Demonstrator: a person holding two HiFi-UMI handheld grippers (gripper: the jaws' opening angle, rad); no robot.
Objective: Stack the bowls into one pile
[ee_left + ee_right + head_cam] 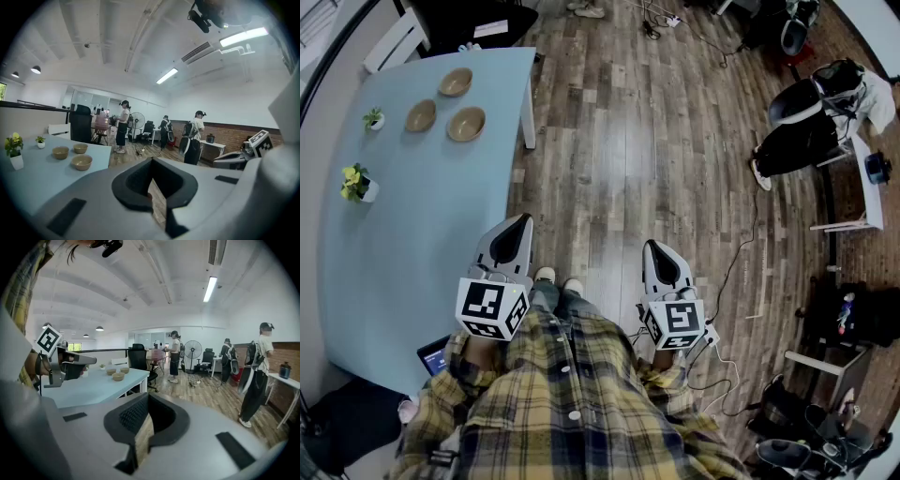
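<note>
Closed jaws, bowls [466,124] well beyond.

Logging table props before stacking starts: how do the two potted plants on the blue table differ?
The yellow-flowered plant carries yellow blooms; the small green plant shows only green leaves. The yellow-flowered plant looks larger than the small green plant. The small green plant stands close beside a bowl; the yellow-flowered plant stands apart from the bowls, nearer the person. Both sit upright in white pots on the table.
</note>
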